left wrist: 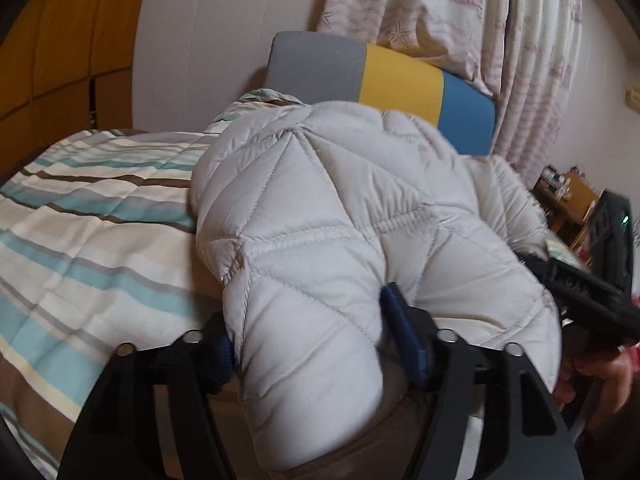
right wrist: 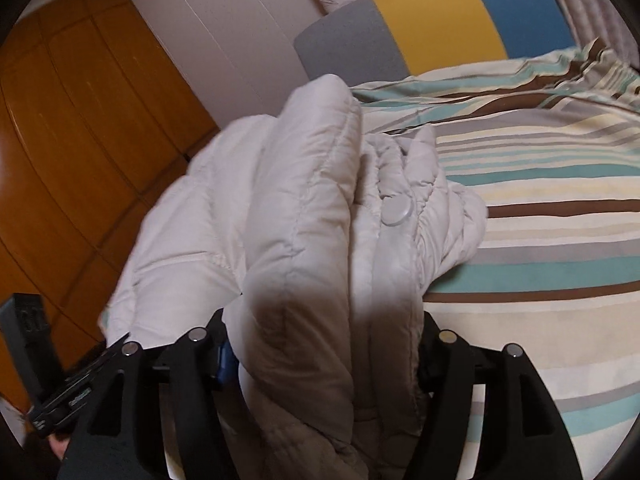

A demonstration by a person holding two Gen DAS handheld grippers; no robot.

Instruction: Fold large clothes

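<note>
A white quilted puffer jacket (left wrist: 340, 208) is bunched up over the striped bed cover (left wrist: 80, 220). My left gripper (left wrist: 316, 344) is shut on a thick fold of the jacket, which bulges between its blue-padded fingers (left wrist: 404, 332). In the right wrist view the jacket (right wrist: 280, 220) shows a round snap button (right wrist: 396, 210). My right gripper (right wrist: 324, 352) is shut on another thick fold of the jacket near its edge. The right gripper also shows at the right edge of the left wrist view (left wrist: 592, 292), and the left one at the lower left of the right wrist view (right wrist: 68, 392).
A grey, yellow and blue cushion (left wrist: 380, 80) leans at the head of the bed, under patterned curtains (left wrist: 460, 12). A wooden wardrobe (right wrist: 80, 120) stands to the left. A small wooden shelf (left wrist: 568, 196) stands past the bed on the right.
</note>
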